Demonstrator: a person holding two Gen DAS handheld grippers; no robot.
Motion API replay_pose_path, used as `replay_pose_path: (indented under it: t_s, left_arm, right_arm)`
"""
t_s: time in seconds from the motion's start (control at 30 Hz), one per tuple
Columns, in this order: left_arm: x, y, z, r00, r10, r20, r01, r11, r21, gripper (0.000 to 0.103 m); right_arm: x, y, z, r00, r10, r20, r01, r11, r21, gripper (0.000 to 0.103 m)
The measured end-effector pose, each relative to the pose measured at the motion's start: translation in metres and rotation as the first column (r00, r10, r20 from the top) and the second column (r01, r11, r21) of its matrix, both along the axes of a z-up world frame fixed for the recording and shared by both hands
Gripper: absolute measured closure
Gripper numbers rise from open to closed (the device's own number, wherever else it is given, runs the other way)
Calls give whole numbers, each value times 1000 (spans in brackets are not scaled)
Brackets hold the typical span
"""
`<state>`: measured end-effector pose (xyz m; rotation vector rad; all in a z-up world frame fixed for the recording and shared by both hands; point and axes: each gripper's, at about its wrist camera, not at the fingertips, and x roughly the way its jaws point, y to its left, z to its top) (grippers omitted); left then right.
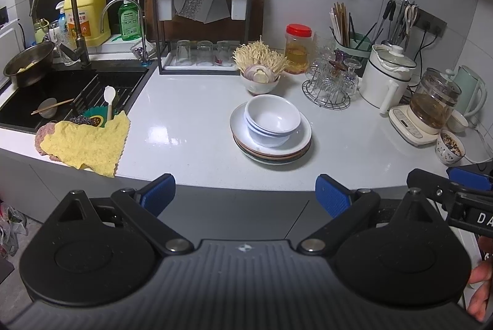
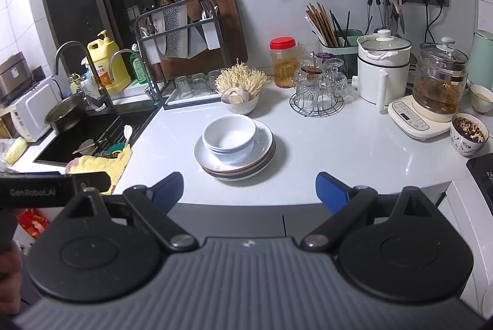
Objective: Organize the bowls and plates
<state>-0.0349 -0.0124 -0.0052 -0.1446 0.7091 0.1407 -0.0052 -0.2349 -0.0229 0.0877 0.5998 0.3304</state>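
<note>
bowls (image 1: 272, 120) on plates (image 1: 271, 150) — both grippers (image 1: 245, 194) (image 2: 249, 191) wide

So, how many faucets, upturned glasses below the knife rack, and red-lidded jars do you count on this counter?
Faucets: 2
Upturned glasses: 3
Red-lidded jars: 1
Total: 6

"GenRobot.AI" on left gripper (image 2: 55, 191), "DA" on right gripper (image 1: 471, 217)
</note>
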Motion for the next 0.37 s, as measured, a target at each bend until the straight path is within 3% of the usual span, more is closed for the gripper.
replay_pose_path:
  t_s: [0.37]
  left_arm:
    - [-1, 3, 1, 1000, -5, 3, 5, 1000, 7, 3]
  right_arm:
    - [1, 2, -1, 1000, -6, -9, 6, 1000, 10, 9]
